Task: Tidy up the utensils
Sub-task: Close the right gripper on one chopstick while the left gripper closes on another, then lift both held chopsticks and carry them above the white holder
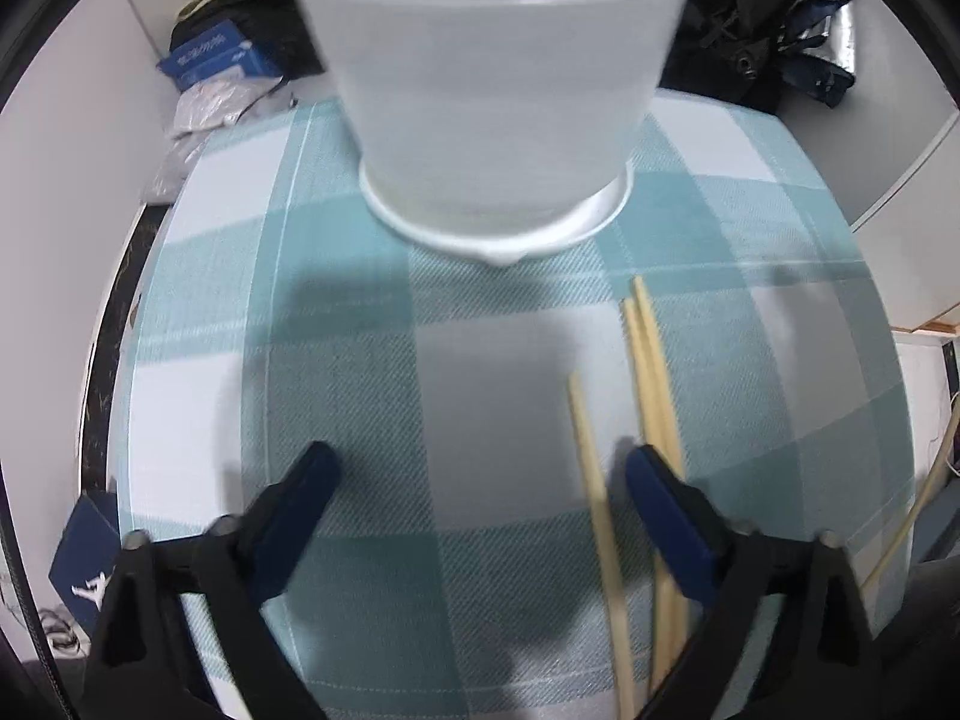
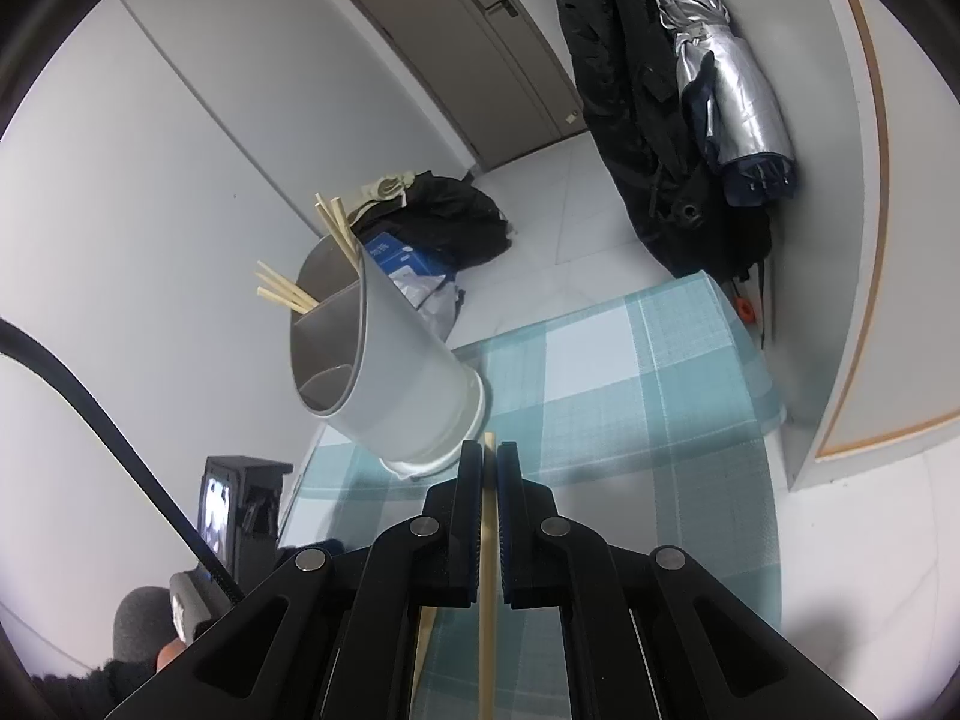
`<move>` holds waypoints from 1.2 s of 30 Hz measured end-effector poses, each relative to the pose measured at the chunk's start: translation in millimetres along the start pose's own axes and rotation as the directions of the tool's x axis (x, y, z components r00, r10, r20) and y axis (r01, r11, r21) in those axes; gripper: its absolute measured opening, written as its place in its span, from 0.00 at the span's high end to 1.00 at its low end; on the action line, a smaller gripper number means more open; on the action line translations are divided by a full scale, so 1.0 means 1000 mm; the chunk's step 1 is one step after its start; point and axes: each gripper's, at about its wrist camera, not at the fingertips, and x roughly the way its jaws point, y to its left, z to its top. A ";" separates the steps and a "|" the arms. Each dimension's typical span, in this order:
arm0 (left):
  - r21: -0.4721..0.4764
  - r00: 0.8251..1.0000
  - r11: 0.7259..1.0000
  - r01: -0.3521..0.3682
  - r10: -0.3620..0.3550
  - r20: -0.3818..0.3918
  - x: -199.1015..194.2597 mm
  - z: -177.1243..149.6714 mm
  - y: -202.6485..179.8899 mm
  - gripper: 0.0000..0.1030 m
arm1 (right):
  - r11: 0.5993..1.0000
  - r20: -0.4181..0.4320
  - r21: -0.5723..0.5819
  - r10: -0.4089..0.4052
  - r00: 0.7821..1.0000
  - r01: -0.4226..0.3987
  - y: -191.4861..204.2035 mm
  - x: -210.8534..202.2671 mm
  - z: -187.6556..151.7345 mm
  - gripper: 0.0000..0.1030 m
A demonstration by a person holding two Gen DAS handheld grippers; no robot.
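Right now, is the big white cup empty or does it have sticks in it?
Not empty. The cup already has wooden chopsticks poking out of its top, in two of its sections. The nearest section looks empty.

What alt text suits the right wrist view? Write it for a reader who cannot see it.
The right hand-held gripper is shut on a single wooden chopstick above a blue-and-white checked tablecloth. Just beyond its tips stands a grey divided utensil holder, already holding several chopsticks. Behind are a dark bag on the floor and a door.
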 end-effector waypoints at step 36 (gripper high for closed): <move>-0.033 0.944 0.982 0.185 -0.168 0.284 -0.099 0.005 0.007 0.99 | 0.991 0.122 -0.128 -0.031 0.992 0.047 0.041 -0.018 -0.008 0.96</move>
